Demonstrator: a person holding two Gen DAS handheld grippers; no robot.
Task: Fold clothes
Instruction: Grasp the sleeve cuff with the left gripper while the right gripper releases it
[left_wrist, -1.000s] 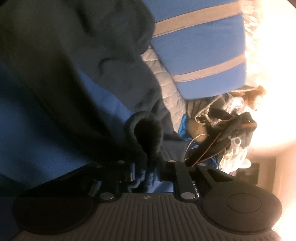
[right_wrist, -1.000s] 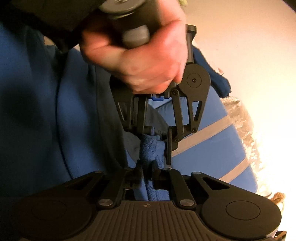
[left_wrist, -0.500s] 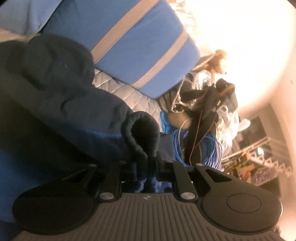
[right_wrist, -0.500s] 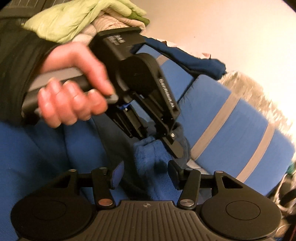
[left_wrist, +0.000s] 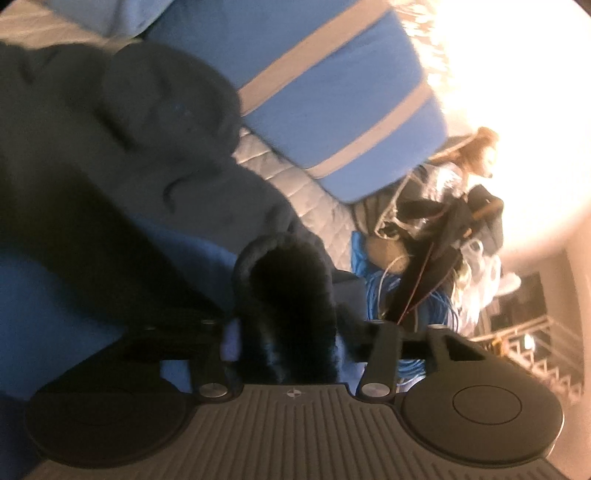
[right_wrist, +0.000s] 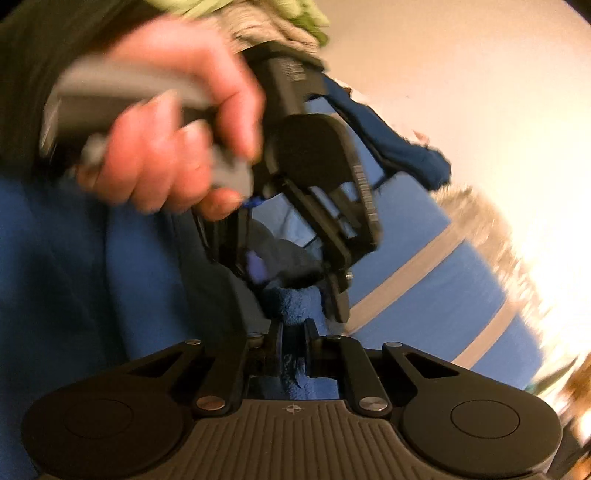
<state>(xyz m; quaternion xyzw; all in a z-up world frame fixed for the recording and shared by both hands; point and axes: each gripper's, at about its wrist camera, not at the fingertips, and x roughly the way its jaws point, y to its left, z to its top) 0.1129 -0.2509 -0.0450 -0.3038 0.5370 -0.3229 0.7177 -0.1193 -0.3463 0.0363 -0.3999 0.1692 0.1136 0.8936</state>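
A dark blue fleece garment (left_wrist: 129, 166) lies bunched over the bed. My left gripper (left_wrist: 288, 332) has a thick fold of that fleece (left_wrist: 288, 288) standing between its fingers. Its jaws are opening, spread wide, and the pads no longer pinch the fold. In the right wrist view, a hand (right_wrist: 166, 155) holds the left gripper (right_wrist: 299, 295) just ahead of my right gripper (right_wrist: 293, 332). The right gripper is shut on a narrow ridge of the same blue fleece (right_wrist: 295, 310), directly below the left one's fingertips.
A blue cushion with grey stripes (left_wrist: 332, 92) rests on the quilted grey cover (left_wrist: 306, 195) behind the garment. Beyond the bed edge is a tangle of cables and bags (left_wrist: 424, 258). Green cloth (right_wrist: 306, 14) sits on a pile at the top of the right wrist view.
The left jaws, pinched on the fleece fold before, have spread apart around it. The right jaws stood open half a second ago and are now shut on the fleece. Both grippers rose a little.
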